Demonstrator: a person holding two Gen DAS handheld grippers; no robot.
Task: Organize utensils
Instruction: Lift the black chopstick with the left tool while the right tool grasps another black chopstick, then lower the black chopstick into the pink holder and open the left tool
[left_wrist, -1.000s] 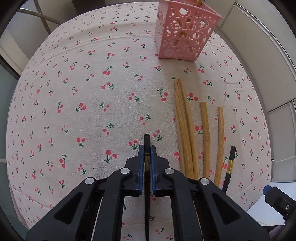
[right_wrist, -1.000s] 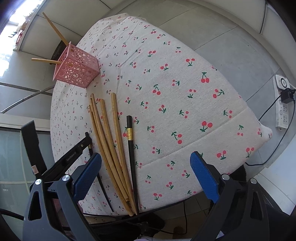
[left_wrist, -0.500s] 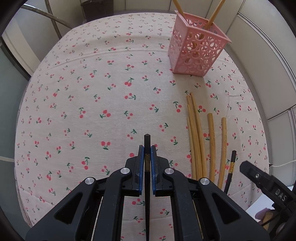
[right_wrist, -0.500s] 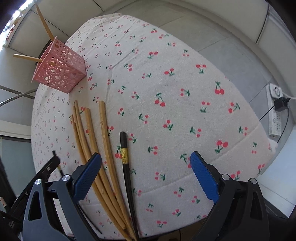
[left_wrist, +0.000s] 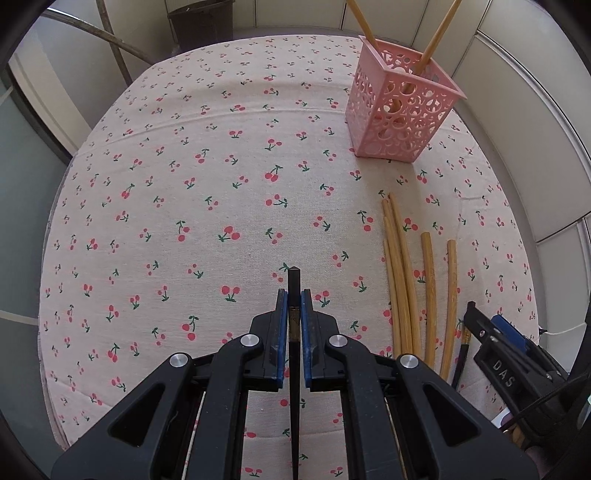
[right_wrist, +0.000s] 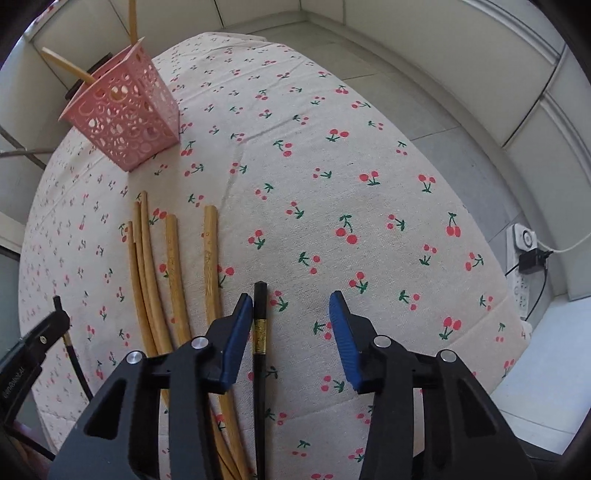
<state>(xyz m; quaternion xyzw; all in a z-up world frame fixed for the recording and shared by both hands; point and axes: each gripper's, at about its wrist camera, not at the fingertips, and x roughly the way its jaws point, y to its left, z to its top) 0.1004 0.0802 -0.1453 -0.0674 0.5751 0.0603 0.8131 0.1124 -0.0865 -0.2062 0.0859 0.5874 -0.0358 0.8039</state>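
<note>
My left gripper (left_wrist: 294, 295) is shut on a black chopstick (left_wrist: 294, 280), held above the cherry-print tablecloth (left_wrist: 207, 192). A second black chopstick (right_wrist: 259, 332) with a gold band lies on the cloth between the jaws of my right gripper (right_wrist: 291, 299). Those jaws are closing; the chopstick sits against the left pad, with a wide gap to the right pad. Several wooden chopsticks (right_wrist: 173, 266) lie just left of it, seen too in the left wrist view as wooden chopsticks (left_wrist: 402, 288). A pink perforated basket (left_wrist: 399, 122) at the back holds two wooden chopsticks.
The pink basket (right_wrist: 125, 125) stands near the table's far left edge in the right wrist view. A power strip (right_wrist: 522, 258) with a cable lies on the floor to the right. The table edge drops off close behind both grippers.
My right gripper swung over the black chopstick on the table and its jaws narrowed around it. My left gripper rose and drew back with its chopstick; the basket shows more fully.
</note>
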